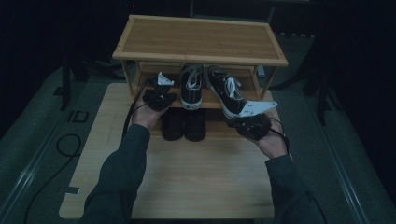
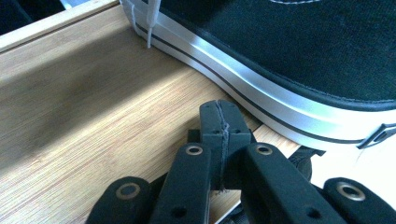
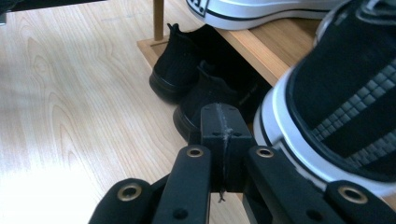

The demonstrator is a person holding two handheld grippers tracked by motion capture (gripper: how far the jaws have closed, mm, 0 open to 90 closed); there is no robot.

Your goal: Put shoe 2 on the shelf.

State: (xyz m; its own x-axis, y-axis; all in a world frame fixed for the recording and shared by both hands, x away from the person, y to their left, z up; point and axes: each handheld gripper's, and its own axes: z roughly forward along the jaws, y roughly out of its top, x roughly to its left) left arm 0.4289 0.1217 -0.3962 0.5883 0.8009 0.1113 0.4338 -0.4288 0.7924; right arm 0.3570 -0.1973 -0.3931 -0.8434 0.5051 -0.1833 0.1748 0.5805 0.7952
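Both grippers, left and right, have fingers together, holding nothing; two sneakers sit on the rack's shelf, light and bendy, so grab a heel

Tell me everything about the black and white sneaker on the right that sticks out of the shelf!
The right sneaker is black canvas, by the look of it, with white laces, a white rubber sole band carrying a thin black stripe, and a black heel patch with small grey squares. It lies on the middle shelf of the wooden rack, turned at an angle, its heel hanging over the front edge. The right gripper, jaws shut, sits right beside the heel; touching cannot be told.
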